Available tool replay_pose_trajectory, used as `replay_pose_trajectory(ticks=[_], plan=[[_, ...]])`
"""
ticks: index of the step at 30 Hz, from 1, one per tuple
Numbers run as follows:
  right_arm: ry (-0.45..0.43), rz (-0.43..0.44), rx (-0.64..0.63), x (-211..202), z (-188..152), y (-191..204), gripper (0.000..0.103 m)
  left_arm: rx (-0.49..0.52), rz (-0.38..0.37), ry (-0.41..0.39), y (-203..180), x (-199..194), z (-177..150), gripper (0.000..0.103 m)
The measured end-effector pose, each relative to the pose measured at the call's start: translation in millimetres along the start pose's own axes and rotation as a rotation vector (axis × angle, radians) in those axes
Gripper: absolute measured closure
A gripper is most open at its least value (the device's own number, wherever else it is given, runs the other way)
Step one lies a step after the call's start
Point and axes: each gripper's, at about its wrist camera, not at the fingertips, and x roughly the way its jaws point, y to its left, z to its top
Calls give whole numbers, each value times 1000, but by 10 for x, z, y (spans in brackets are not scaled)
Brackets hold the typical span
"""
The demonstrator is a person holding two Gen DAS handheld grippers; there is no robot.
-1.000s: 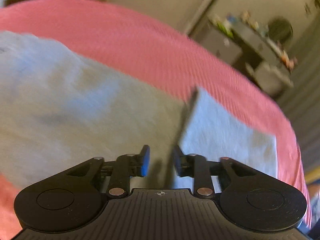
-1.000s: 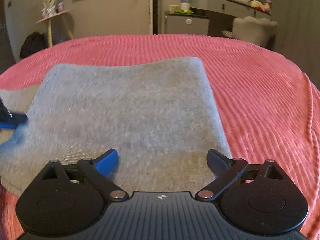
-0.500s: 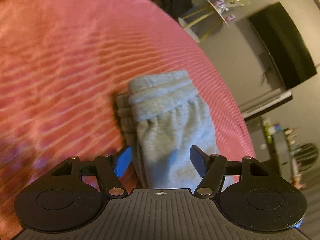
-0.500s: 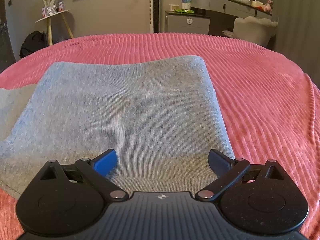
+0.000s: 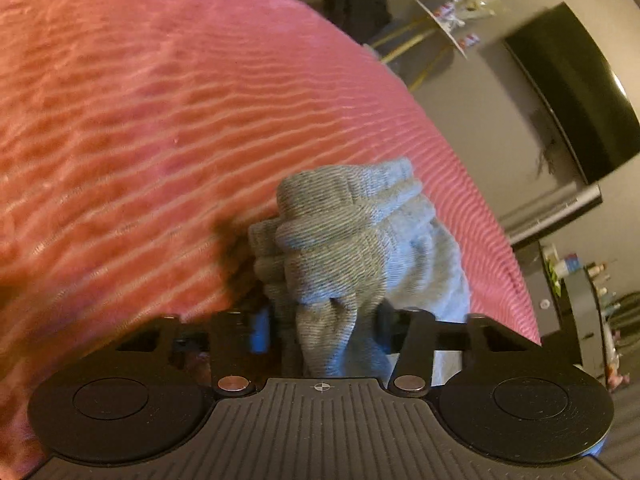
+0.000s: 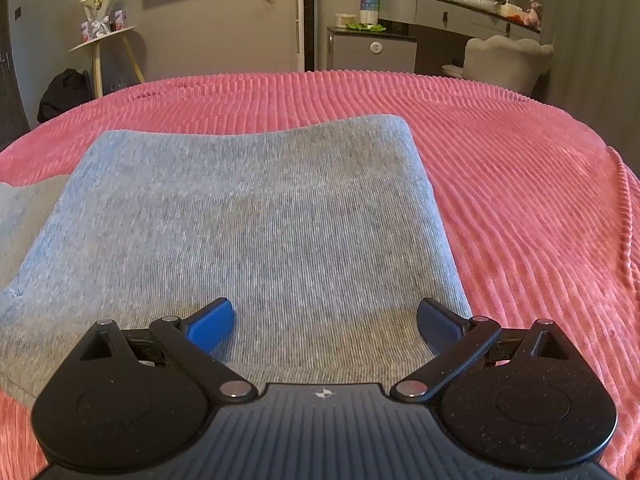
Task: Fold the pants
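The grey pants (image 6: 248, 216) lie on the bed, on a pink ribbed bedspread (image 6: 520, 184). In the right wrist view they are a flat, folded panel with a straight far edge. In the left wrist view the ribbed cuff ends (image 5: 344, 216) are bunched together and stand up from the bedspread. The left hand-held gripper (image 5: 324, 332) has just been closing its jaws, and they now pinch the gathered fabric just below the cuffs; the blue pad (image 5: 260, 330) presses into the cloth. The right hand-held gripper (image 6: 324, 320) is over the near part of the flat panel with its jaws spread wide, and nothing is clamped between them. Whether its fingers touch the fabric, I cannot tell.
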Motion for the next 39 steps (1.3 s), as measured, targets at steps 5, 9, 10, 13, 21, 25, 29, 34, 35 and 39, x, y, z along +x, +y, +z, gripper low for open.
replay_pose_trajectory(ticks=[5,9,10,13,21,25,29,34,35,39], plan=[[-16,19,28,-22,5,-40,4,79,-87,-43,-18,-106,-39,56],[-14,9,18,-8,8,-7,4,32,-2,21,-38,95,-8,36],[-15,6,12,-12,7,1,4,34,5,29,-90,116,22,39],[-29,11,29,-80,15,-14,5,79,52,41,-253,98,102,62],[-74,39,172,-363,-21,-200,5,497,-128,-74,-1236,-523,-127,68],[-98,52,231,-495,-63,-279,5,740,-271,-85,-1977,-821,-647,68],[-110,73,273,-611,-94,-338,5,960,-362,-33,-2529,-897,-1465,67],[-107,114,340,-733,-103,-445,9,1068,-308,282,-2688,-457,-2454,53],[-104,124,353,-748,-100,-466,10,1040,-267,366,-2658,-335,-2557,56],[-72,190,424,-782,-78,-574,12,739,-241,604,-2295,-218,-2514,54]])
